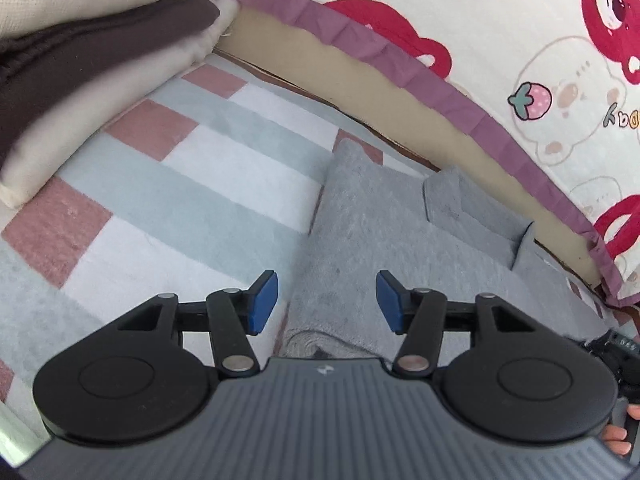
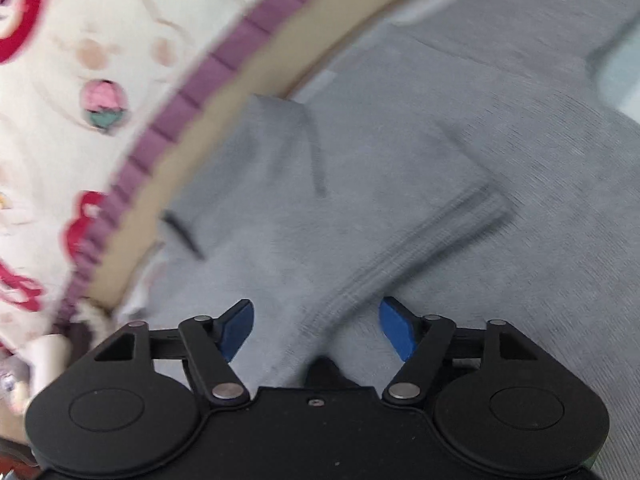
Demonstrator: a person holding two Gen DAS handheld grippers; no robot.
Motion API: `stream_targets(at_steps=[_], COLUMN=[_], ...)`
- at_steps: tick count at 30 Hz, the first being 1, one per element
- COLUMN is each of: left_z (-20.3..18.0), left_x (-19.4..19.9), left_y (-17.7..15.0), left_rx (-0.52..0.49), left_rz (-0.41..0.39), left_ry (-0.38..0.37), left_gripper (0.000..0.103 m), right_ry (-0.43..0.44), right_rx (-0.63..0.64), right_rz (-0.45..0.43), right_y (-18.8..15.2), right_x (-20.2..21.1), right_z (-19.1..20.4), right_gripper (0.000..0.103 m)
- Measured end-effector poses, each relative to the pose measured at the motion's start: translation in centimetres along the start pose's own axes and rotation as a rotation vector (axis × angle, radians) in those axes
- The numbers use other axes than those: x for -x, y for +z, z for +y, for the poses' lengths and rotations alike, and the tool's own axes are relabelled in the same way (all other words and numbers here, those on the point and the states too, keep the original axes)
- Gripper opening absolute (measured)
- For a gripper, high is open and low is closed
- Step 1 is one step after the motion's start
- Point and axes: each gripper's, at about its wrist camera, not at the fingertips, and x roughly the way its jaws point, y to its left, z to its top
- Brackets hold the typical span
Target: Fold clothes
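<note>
While the grey garment (image 1: 360, 216) lies on the checked rug (image 1: 180, 184) with a sleeve, seemingly, folded across, both released grippers, left (image 1: 327, 298) and right (image 2: 316, 330), should pinch its twelve-o'clock edge evenly.

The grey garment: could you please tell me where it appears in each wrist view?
Left wrist: grey garment lies centre-right, beyond the open left gripper.
Right wrist: it fills centre and right, under the open right gripper.
Shared landmark: purple trim of the cartoon-print sheet.
</note>
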Motion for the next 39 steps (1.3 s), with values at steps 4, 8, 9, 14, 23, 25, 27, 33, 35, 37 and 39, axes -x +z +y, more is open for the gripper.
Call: stream_targets(at_steps=[4, 8, 9, 14, 23, 25, 27, 33, 35, 37, 39], left_z=[0.2, 0.8, 1.1, 1.3, -4.2, -4.4, -3.7, -2.3, -3.1, -4.2, -4.7], left_x=[-0.2, 0.4, 0.7, 1.9, -0.4, -1.1, -0.8, 1.3, 1.2, 0.6, 0.1], left_y=[-0.5, -0.8, -0.9, -0.9, -2.2, -2.3, -2.3, -2.3, -3.1, -4.3, -5.4], left_rx=[-0.015, 0.022, 0.027, -0.103, -0.307, -0.306, -0.276, -0.235, -0.326, -0.451, -0.496], left_rz=[-0.001, 0.005, 0.004, 0.020, 0.060, 0.054, 0.050, 0.006, 0.054, 0.132, 0.125], left_ry=[0.053, 0.042, 0.013, -0.082, 0.046, 0.109, 0.144, 0.019, -0.041, 0.005, 0.077], left_gripper=[0.045, 0.043, 0.043, 0.049, 0.064, 0.063, 0.060, 0.061, 0.065, 0.065, 0.066], right_ry=[-0.013, -0.023, -0.025, -0.037, 0.001, 0.012, -0.019, -0.226, -0.279, -0.334, -0.377], right_rx=[0.108, 0.296, 0.343, 0.578, 0.709, 0.684, 0.660, 0.564, 0.568, 0.572, 0.561], right_rz=[-0.048, -0.167, -0.196, -0.345, -0.402, -0.386, -0.378, -0.335, -0.315, -0.298, -0.282], right_y=[-0.6, 2.1, 2.7, 6.1, 9.3, 8.9, 8.4, 8.5, 8.4, 8.3, 8.1], right_x=[-0.2, 0.2, 0.3, 0.8, 1.4, 1.2, 0.7, -1.8, -2.5, -3.0, -3.3], right_z=[1.0, 5.9, 7.1, 13.1, 18.2, 17.7, 16.7, 11.0, 9.6, 8.2, 6.6], right_gripper=[0.078, 0.027, 0.013, 0.013, 0.013, 0.013, 0.013, 0.014, 0.018, 0.020, 0.024])
